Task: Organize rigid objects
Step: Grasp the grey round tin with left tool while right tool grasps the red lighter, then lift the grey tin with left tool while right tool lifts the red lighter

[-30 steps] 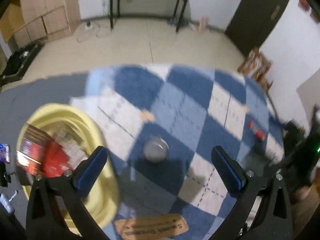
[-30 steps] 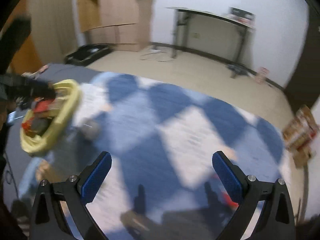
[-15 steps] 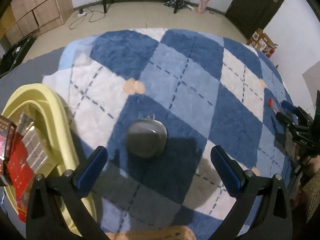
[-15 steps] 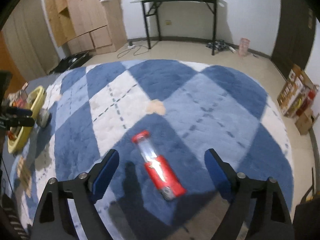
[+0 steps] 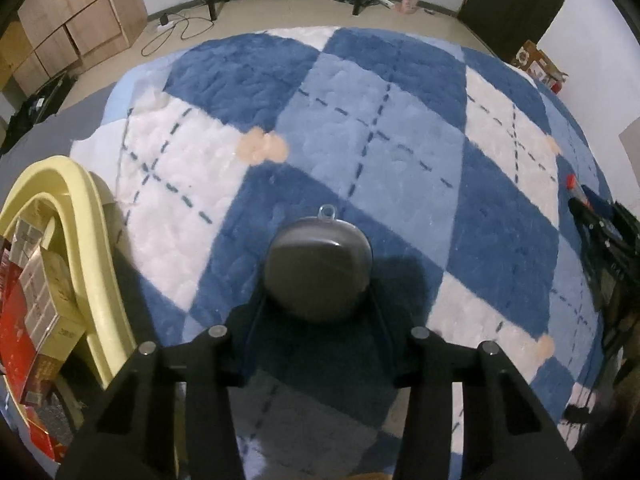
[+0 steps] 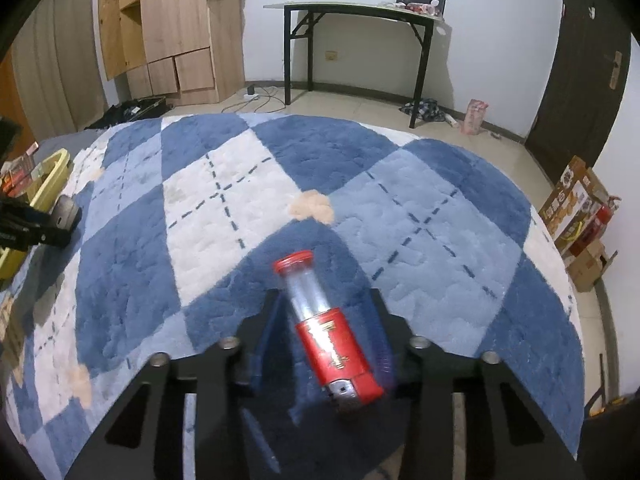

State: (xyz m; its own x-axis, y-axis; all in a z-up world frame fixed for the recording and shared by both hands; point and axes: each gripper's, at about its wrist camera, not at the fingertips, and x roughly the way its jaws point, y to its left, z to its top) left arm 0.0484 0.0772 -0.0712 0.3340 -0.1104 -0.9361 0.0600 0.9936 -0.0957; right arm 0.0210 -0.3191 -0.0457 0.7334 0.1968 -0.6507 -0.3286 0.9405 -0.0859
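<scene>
The left wrist view looks steeply down on the rug (image 5: 400,128), which is fluffy and has a pattern of dark blue, light blue and white diamonds. The left gripper (image 5: 318,308) has just been closing, and a round grey case (image 5: 320,268) with a small clear loop on its far edge now sits between the narrowed jaws. Both fingers lie against its sides, so it looks gripped, though the pads are mostly hidden under its curved shell.

Only this view shows the inside of the yellow basket (image 5: 96,248) at the left edge. It holds red and beige boxes (image 5: 28,312), cut off by the border of the picture.

The right wrist view looks flatter across the same rug (image 6: 420,208). Only here the black table (image 6: 360,12), the wooden cabinet (image 6: 176,28) and the dark door (image 6: 588,52) appear whole. The right gripper (image 6: 324,328) has also just been closing, around a tube (image 6: 324,320) with a red cap, a clear middle and a red label. The tube lies slanted on a dark blue diamond. Its lower end and the right finger are blurred, so I cannot tell if the pads already press on it.

In the left view the right gripper (image 5: 596,220) is small at the right edge, with only the red cap showing. In the right view the left gripper (image 6: 48,228) is at the far left, beside the basket (image 6: 44,184).
</scene>
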